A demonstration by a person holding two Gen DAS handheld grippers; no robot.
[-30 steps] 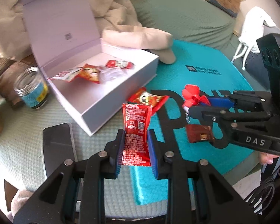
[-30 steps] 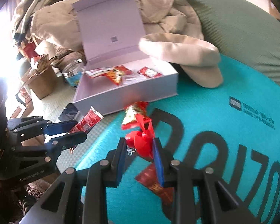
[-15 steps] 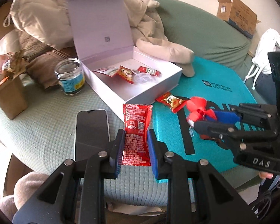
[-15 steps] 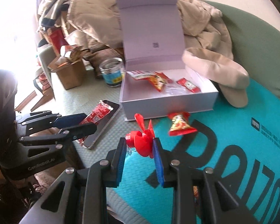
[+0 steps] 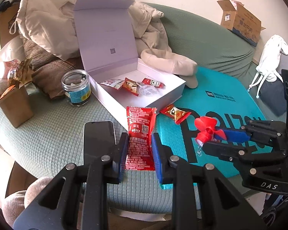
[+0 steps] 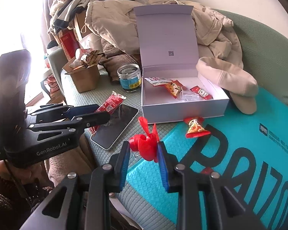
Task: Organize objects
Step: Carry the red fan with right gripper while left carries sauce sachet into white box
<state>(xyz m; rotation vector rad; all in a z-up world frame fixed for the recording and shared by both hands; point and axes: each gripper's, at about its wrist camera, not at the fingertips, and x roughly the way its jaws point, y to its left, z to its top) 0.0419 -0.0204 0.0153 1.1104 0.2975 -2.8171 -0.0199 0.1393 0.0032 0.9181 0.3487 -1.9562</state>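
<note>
My left gripper [image 5: 139,151] is shut on a red Heinz ketchup packet [image 5: 140,134], held upright above the sofa edge; it also shows in the right wrist view [image 6: 109,105]. My right gripper [image 6: 143,153] is shut on a small red plastic fan [image 6: 146,143], which also shows in the left wrist view [image 5: 206,128]. An open white box [image 5: 144,97] with its lid up holds several sauce and snack packets [image 5: 130,84]. One snack packet [image 5: 174,113] lies on the teal mat in front of the box.
A phone [image 5: 98,134] lies face up left of the ketchup packet. A glass jar [image 5: 75,87] and a small brown carton [image 5: 13,103] stand left of the box. A beige cap [image 5: 170,65] and clothes lie behind it. The teal mat [image 5: 230,105] covers the right.
Both grippers have drawn back and up from the box with their objects still held; the box and snack packet now look farther away.
</note>
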